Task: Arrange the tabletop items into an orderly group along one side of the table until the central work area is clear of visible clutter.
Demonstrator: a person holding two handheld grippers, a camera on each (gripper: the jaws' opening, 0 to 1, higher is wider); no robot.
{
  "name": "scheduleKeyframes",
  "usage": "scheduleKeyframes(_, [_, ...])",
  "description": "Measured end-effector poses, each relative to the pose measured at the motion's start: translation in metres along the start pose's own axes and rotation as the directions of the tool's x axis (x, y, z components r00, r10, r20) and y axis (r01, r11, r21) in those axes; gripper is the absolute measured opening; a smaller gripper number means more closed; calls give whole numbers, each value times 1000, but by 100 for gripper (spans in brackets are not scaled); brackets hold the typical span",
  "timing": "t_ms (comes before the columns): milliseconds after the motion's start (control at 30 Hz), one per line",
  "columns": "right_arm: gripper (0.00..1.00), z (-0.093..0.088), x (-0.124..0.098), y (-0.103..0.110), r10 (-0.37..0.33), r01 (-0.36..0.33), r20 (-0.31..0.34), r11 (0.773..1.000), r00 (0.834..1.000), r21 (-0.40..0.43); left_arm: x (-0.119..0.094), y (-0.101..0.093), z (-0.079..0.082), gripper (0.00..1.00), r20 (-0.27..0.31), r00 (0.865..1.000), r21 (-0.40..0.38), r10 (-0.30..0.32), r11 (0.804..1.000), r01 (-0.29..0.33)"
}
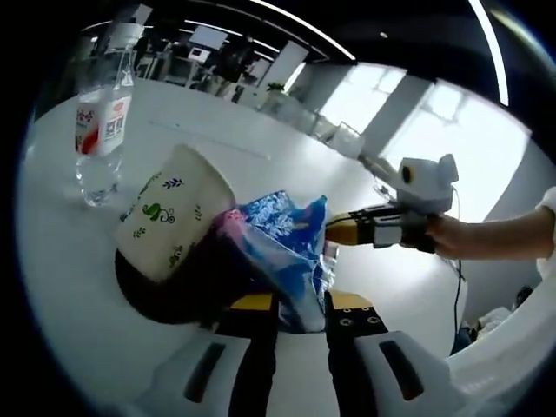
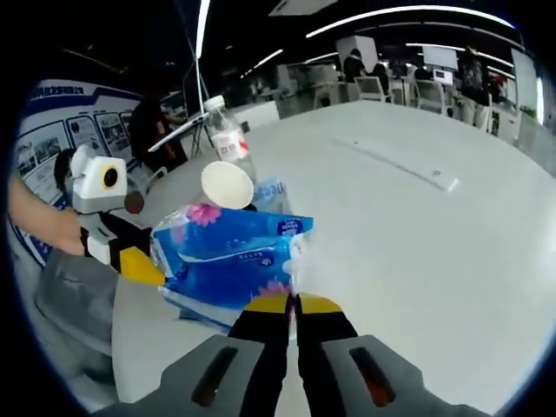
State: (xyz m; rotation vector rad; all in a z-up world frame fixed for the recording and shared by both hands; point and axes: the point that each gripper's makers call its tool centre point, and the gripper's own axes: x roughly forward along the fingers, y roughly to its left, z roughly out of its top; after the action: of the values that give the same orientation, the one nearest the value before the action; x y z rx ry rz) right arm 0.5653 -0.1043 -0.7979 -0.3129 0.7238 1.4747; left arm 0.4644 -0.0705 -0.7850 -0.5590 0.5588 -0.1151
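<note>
A blue plastic tissue packet [image 1: 282, 239] hangs above the white table [image 1: 217, 130], held at both ends. My left gripper [image 1: 302, 302] is shut on its near end, the packet pinched between the yellow-tipped fingers. My right gripper [image 1: 340, 230] comes in from the right onto the far tip. In the right gripper view the packet [image 2: 230, 256] stretches leftward from my right gripper [image 2: 294, 302], shut on its clear wrapper edge, to the left gripper [image 2: 137, 263]. A white paper cup with green prints [image 1: 169, 217] lies on its side beside the packet. A clear water bottle [image 1: 104, 113] stands upright behind it.
The cup [image 2: 228, 184] and bottle [image 2: 228, 135] sit near the table's edge [image 2: 174, 187]. A wide bare stretch of table [image 2: 417, 234] spreads to the right. A hand [image 1: 452, 234] grips the right tool. Office desks and chairs stand far behind.
</note>
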Motion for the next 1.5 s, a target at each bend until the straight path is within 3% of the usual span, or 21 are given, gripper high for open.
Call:
scheduleKeyframes(667, [0, -22, -41, 9, -127, 122, 34, 987, 991, 107, -1, -16, -1, 15, -71, 995, 80, -75, 994, 81])
scheduleKeyframes(1033, [0, -45, -79, 3, -232, 221, 42, 958, 972, 184, 17, -48, -6, 15, -126, 981, 143, -151, 975, 168])
scheduleKeyframes(1500, [0, -75, -126, -24, -332, 311, 41, 915, 942, 258, 54, -92, -19, 15, -196, 957, 234, -215, 937, 258])
